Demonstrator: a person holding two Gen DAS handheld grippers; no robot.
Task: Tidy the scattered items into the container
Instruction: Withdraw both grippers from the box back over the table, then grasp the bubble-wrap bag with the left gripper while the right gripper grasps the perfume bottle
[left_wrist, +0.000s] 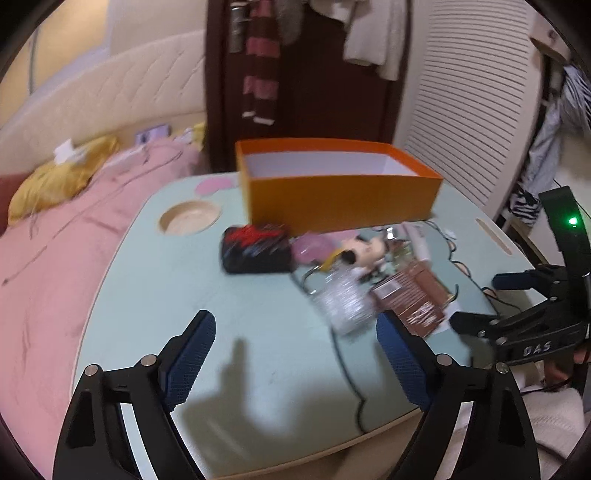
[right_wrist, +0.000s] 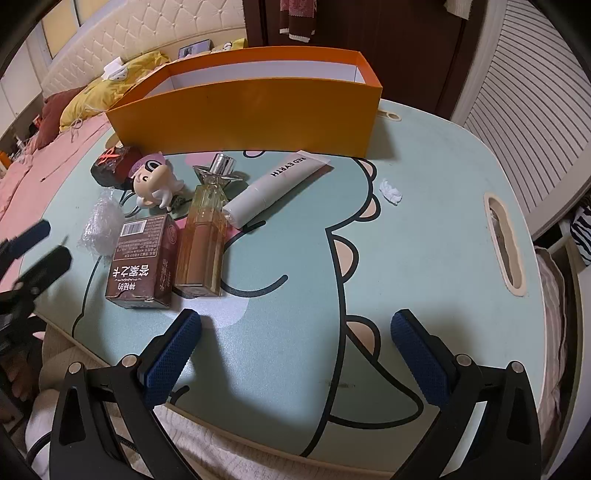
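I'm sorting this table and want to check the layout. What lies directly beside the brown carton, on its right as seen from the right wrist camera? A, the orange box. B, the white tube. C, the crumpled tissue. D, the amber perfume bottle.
D: the amber perfume bottle lies alongside the brown carton, while the white tube sits further right.

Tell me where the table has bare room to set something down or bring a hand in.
Bare: the stretch of table between the white tube, the tissue scrap and the slot; also between the round hollow and the left gripper. Crowded: the cluster in front of the orange box, from black pouch to brown carton.
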